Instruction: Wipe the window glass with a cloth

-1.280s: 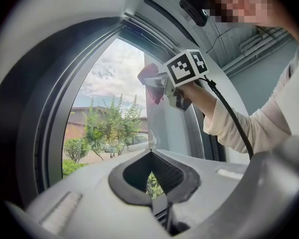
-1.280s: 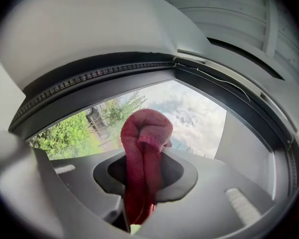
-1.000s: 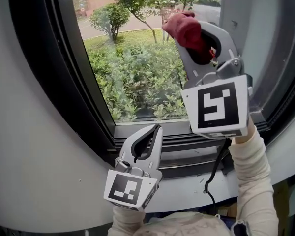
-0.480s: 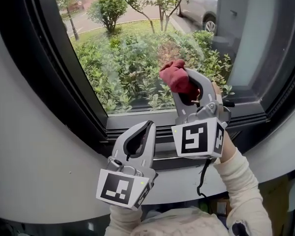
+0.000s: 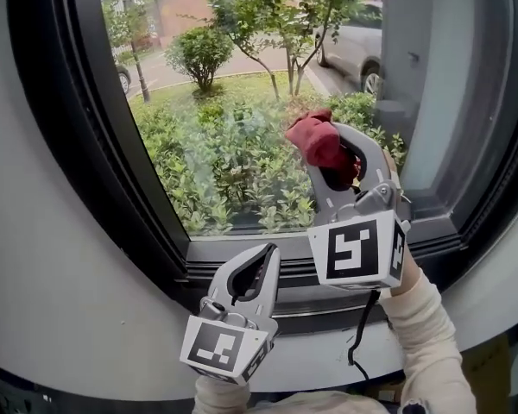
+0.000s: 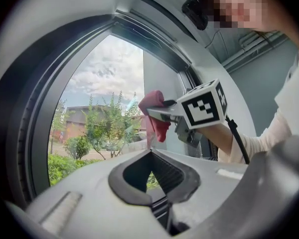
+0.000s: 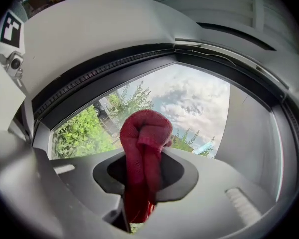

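Observation:
A bunched red cloth [image 5: 321, 141] is pinched in my right gripper [image 5: 331, 138], which is shut on it and holds it up against the lower right part of the window glass [image 5: 233, 119]. The right gripper view shows the red cloth [image 7: 143, 148] sticking out past the jaws toward the window glass [image 7: 199, 103]. My left gripper [image 5: 269, 250] hangs lower, in front of the black bottom frame [image 5: 242, 270], with its jaws closed and nothing between them. In the left gripper view the red cloth [image 6: 155, 114] and the right gripper [image 6: 148, 111] show above my own left gripper [image 6: 150, 152].
A thick black window frame [image 5: 112, 153] runs down the left side and along the bottom. White wall [image 5: 43, 257] surrounds it. A grey vertical post [image 5: 432, 84] borders the pane on the right. Shrubs, trees and a parked car [image 5: 354, 46] lie outside. A black cable [image 5: 363, 326] hangs below the right gripper.
The right gripper with the cloth dropped from the upper glass to lower on the pane, then rose slightly. The left gripper stayed low near the bottom frame.

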`<state>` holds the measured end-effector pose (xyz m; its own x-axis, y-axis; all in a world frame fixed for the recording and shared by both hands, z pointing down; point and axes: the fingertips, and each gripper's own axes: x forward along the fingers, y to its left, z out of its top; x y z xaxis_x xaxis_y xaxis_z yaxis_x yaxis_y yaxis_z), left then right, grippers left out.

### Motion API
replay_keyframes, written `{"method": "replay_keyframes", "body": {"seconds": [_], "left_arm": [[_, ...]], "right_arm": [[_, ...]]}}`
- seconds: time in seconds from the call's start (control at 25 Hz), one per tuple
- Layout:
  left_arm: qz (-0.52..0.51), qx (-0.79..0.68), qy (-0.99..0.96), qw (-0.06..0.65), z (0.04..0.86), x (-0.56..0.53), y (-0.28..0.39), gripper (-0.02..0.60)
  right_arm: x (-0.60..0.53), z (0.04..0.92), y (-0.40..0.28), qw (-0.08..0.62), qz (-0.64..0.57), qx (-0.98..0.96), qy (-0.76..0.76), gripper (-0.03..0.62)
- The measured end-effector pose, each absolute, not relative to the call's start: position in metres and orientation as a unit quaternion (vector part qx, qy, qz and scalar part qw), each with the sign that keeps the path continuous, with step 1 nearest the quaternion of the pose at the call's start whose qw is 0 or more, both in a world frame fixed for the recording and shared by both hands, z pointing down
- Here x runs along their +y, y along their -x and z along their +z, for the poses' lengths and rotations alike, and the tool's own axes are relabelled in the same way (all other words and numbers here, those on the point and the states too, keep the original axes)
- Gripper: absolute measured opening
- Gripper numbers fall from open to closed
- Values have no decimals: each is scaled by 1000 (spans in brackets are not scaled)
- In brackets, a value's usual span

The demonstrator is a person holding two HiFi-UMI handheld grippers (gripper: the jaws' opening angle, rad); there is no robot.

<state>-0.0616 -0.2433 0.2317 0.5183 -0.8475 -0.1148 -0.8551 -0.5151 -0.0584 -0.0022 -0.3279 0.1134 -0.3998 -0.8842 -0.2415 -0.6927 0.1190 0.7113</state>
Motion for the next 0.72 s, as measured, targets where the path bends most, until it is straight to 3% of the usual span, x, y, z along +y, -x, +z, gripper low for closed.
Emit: {"method": "replay_keyframes", "body": {"seconds": [0.28, 0.72], "left_arm": [[33, 493, 867, 64, 218, -259, 48, 0], [68, 477, 872, 91, 192, -270, 43, 0]], "right_arm": [[-326, 19, -24, 74, -456, -698, -547, 130], [-326, -50, -36, 84, -478, -667, -566, 124]]}}
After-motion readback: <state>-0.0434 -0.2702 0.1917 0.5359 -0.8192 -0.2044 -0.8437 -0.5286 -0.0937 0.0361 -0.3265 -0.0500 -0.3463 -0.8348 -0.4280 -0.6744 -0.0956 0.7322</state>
